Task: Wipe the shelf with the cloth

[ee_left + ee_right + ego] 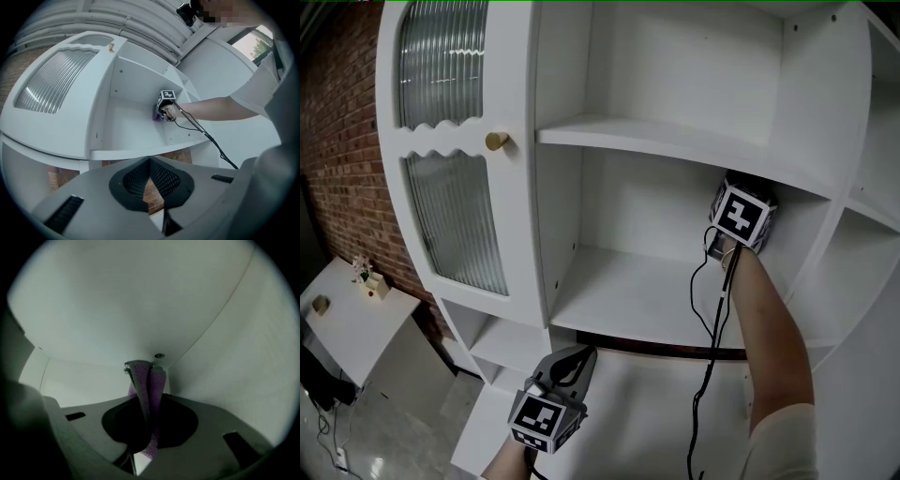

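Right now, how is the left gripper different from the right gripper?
The right gripper is shut on a purple cloth; the left gripper is shut on nothing. The right gripper reaches deep into the back corner of the shelf; the left gripper hangs low, outside the cabinet. Both carry a black-and-white marker cube.

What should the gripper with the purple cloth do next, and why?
Probably drag the cloth leftward, out of the corner. The right hand-held gripper is shut on it, deep in the compartment's back right corner, and most of the white shelf stretches away to its left. The left hand-held gripper hangs shut and empty below.
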### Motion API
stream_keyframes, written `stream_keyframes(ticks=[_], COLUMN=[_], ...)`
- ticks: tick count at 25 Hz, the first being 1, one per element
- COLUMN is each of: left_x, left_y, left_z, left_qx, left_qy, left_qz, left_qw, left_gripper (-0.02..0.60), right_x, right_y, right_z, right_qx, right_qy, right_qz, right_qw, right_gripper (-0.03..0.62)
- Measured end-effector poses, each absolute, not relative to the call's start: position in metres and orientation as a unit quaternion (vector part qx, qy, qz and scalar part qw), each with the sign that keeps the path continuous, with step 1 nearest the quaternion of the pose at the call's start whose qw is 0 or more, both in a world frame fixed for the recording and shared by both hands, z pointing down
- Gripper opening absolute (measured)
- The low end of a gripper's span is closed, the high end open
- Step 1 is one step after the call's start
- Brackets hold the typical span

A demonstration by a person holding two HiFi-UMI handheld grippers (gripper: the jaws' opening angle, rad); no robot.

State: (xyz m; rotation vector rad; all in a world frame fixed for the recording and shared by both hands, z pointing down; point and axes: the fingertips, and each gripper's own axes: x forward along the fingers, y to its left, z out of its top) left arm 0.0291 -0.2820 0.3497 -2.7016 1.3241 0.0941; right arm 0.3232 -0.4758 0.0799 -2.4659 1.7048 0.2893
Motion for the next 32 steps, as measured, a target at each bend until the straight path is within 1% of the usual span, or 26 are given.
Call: stream_keyframes(ticks=[3,6,11,16,23,27,32], left_x=[0.021,0.016,-0.004,-0.028,-0.066,-0.087,-0.102], left_y=[-0.285,-0.287,-0.288,-0.29,-0.296,-0.301,-0.306], left_z=[0.351,0.35,0.352,0.359,0.367,0.372,0.377], left_qx=[-0.894,-0.895,-0.892,-0.889,-0.882,-0.878,-0.875], left_qy=[0.442,0.441,0.447,0.453,0.466,0.474,0.481], left_qz=[0.036,0.042,0.04,0.035,0.027,0.026,0.024], left_qw=[0.058,0.055,0.056,0.056,0.059,0.054,0.051], left_gripper=[0.014,0.014,0.014,0.014,0.014,0.014,0.014], right_x=[0.313,0.285,0.204,0.118,0.037,0.012,0.011], right_y=[-0.473,-0.471,-0.471,-0.483,-0.515,-0.528,-0.542], right_z=[0.082,0.084,0.098,0.129,0.165,0.171,0.168], right_qx=[-0.805,-0.779,-0.72,-0.666,-0.625,-0.624,-0.634], right_qy=[0.583,0.617,0.686,0.743,0.779,0.779,0.768], right_qz=[0.091,0.095,0.103,0.068,0.041,0.057,0.087], right_qw=[0.064,0.055,0.033,0.01,-0.011,-0.024,-0.019], right_gripper=[0.078,0.078,0.078,0.08,0.08,0.08,0.081])
